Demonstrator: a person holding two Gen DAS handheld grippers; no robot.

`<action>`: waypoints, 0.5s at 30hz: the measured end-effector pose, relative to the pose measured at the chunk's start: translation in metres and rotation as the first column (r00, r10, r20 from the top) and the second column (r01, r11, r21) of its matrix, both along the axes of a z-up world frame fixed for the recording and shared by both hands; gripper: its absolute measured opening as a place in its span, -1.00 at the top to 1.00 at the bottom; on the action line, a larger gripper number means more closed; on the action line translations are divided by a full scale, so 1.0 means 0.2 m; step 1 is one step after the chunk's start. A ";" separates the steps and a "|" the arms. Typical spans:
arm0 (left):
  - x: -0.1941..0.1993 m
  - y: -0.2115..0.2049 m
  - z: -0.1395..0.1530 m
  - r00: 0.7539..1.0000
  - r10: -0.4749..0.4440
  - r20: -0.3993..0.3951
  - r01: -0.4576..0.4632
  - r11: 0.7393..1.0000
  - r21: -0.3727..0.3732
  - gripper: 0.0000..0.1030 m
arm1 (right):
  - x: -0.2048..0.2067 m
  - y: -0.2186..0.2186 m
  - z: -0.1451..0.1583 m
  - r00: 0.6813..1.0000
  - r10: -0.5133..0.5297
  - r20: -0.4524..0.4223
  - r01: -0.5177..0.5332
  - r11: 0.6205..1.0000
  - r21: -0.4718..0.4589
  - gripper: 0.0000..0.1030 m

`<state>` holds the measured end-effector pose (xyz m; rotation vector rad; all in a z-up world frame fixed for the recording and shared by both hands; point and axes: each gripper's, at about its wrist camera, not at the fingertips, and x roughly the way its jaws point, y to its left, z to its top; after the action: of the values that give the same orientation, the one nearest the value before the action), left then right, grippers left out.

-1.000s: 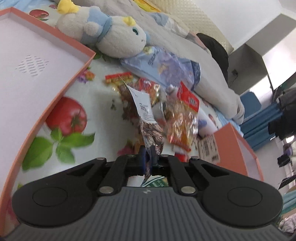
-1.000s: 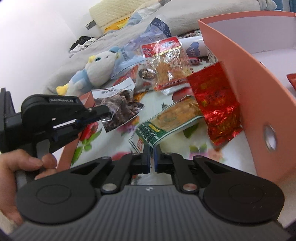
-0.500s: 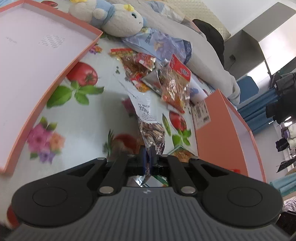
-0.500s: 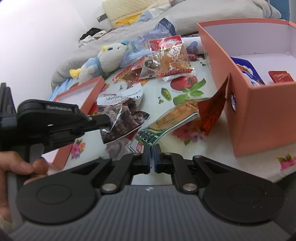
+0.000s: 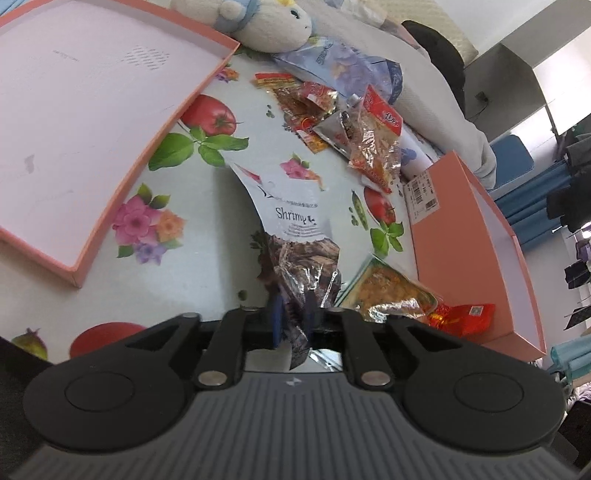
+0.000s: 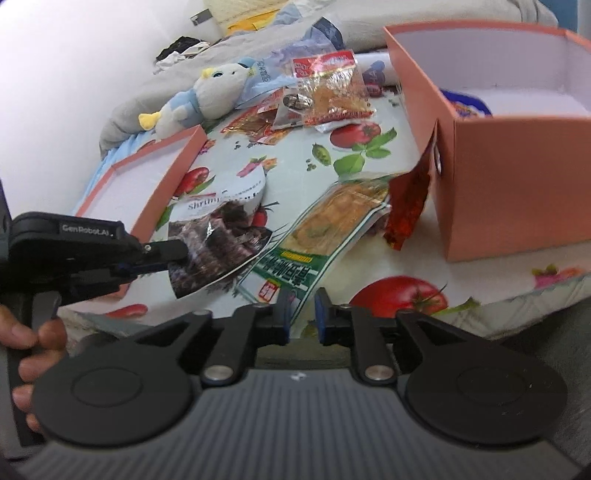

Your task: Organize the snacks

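Change: a second ago I had both grippers clamped shut; now both sets of jaws are opening, and my view has slid along the cloth toward the box.
Left gripper (image 5: 293,314): jaws opening; the lower end of the clear-and-white "Shrimp" snack bag (image 5: 295,254) with dark pieces sits between the blue pads. I can't tell if the pads press on it.
Shrimp bag, right view (image 6: 218,240): it sticks out tilted from the left gripper's black fingers (image 6: 166,253), its far end over the cloth.
Right gripper (image 6: 302,314): jaws opening, pads apart; the near edge of the flat green-edged packet of yellow snack (image 6: 321,236) shows in the gap, not pinched.
Red foil packet (image 6: 406,206): leaning on the wall of the orange cardboard box (image 6: 509,177).
Box lid, orange-rimmed, white inside (image 5: 92,122): lying open on the left.
Surface: fruit-and-flower printed cloth (image 5: 207,206).
Farther: pile of red and orange snack bags (image 5: 354,125), white-and-blue plush toy (image 5: 269,26) behind it.
Hand (image 6: 29,354): holding the left gripper's handle.
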<state>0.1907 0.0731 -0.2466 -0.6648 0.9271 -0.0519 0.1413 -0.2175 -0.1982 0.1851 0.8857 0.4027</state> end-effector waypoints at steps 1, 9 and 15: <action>0.00 0.00 0.00 1.000 0.000 -0.001 0.000 1.000 0.001 0.07 | -0.01 0.00 0.01 1.000 0.006 0.012 -0.006 1.000 -0.004 0.02; 0.01 -0.01 0.04 0.999 0.034 0.019 -0.035 0.998 0.043 -0.70 | -0.06 0.00 0.10 0.991 0.077 0.110 -0.072 0.996 -0.055 -0.09; 0.07 -0.01 0.03 0.998 0.067 -0.002 -0.067 0.997 0.048 -0.80 | 0.05 0.05 0.10 0.977 0.097 0.189 -0.075 0.990 -0.121 -0.18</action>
<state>0.2043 0.0704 -0.2412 -0.6515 0.9061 0.0309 0.1508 -0.2075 -0.1775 0.0023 0.7225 0.4427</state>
